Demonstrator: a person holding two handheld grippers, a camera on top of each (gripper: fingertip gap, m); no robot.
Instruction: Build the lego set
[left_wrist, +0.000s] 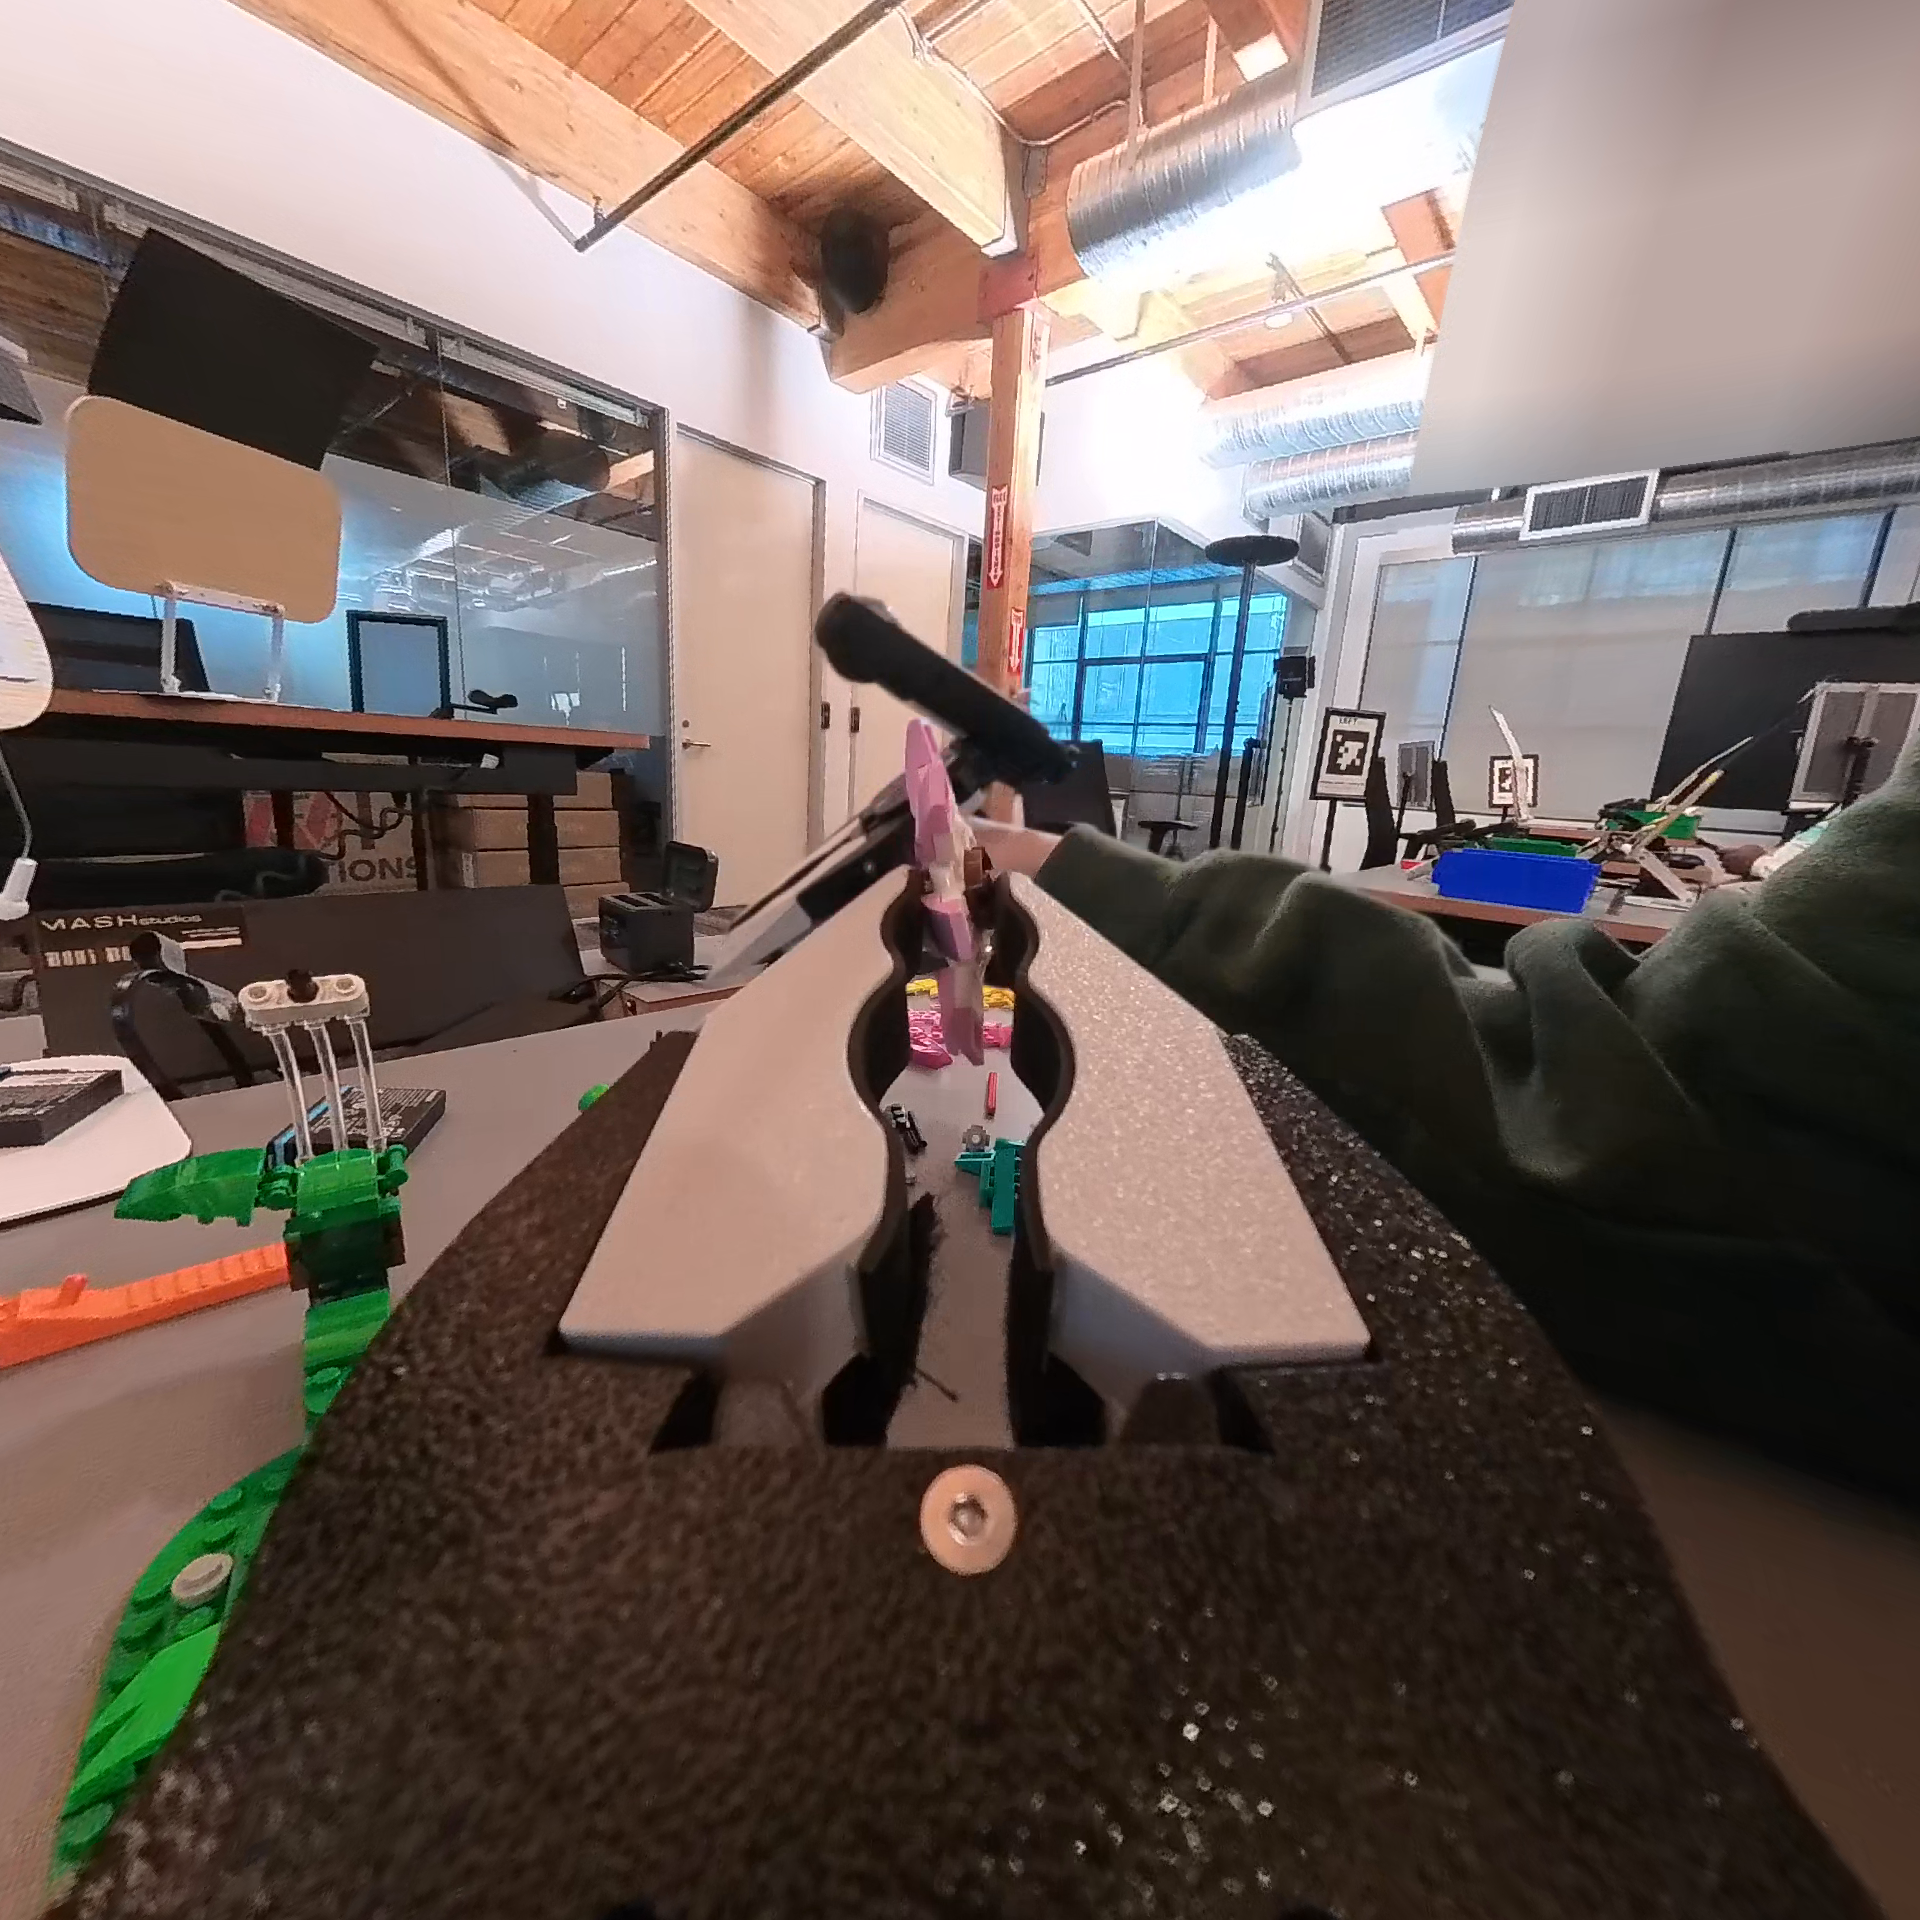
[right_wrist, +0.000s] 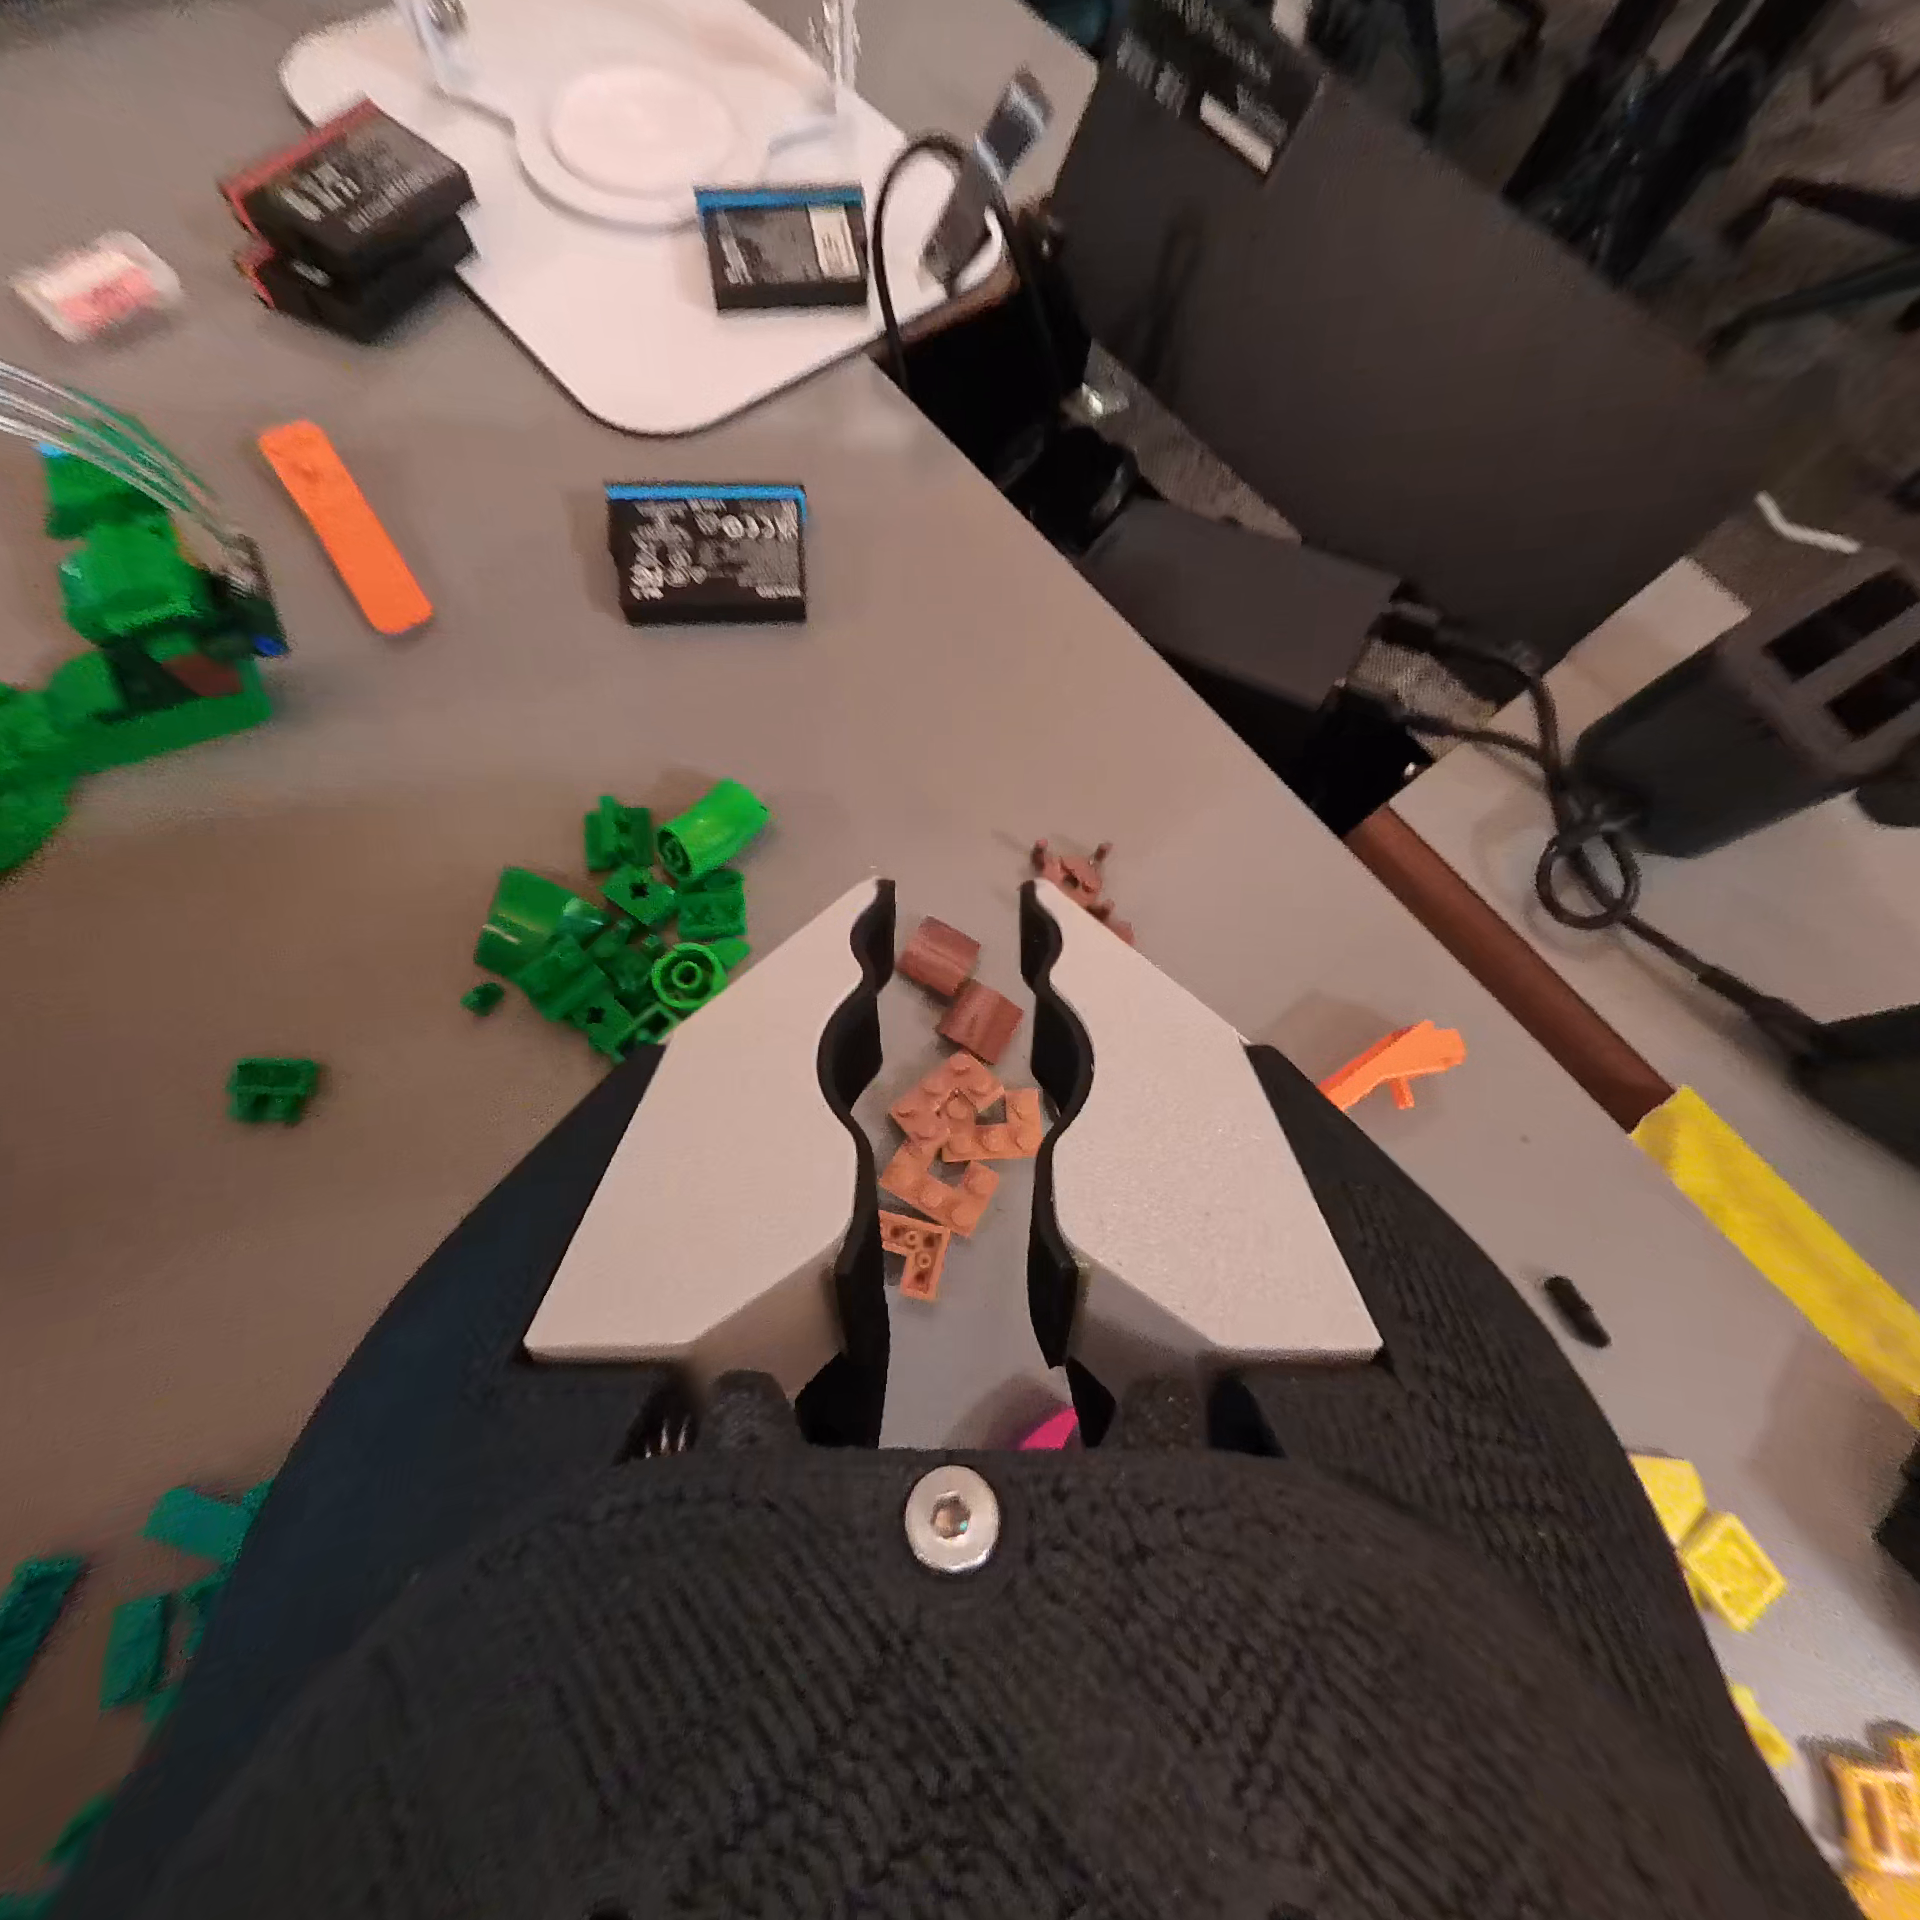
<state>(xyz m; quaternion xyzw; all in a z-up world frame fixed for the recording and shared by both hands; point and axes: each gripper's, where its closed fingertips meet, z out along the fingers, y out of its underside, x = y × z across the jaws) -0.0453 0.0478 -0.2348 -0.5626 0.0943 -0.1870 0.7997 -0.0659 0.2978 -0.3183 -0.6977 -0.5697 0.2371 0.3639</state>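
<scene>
In the left wrist view my left gripper (left_wrist: 951, 894) is shut on a pink and lavender lego piece (left_wrist: 940, 894) with brown and white bits, held up above the grey table (left_wrist: 520, 1101). The other gripper's black handle (left_wrist: 935, 686) and a green sleeve (left_wrist: 1455, 987) show behind it. A green lego build (left_wrist: 332, 1205) with clear rods stands at the left. In the right wrist view my right gripper (right_wrist: 956, 894) is open and empty, hovering over a cluster of small brown and tan lego pieces (right_wrist: 956, 1122). A pile of green pieces (right_wrist: 623, 935) lies left of it.
An orange brick separator (right_wrist: 343, 525), black battery packs (right_wrist: 707, 551) and a white stand base (right_wrist: 644, 312) lie farther back. The table edge (right_wrist: 1195, 707) runs diagonally at the right, with cables beyond. Yellow pieces (right_wrist: 1725, 1569), an orange piece (right_wrist: 1397, 1065) and teal pieces (right_wrist: 62, 1621) lie around. There is about 25 centimeters between the tips of the two grippers. The green lego build (left_wrist: 332, 1205) sits 15 centimeters or so from the ends of my left fingers.
</scene>
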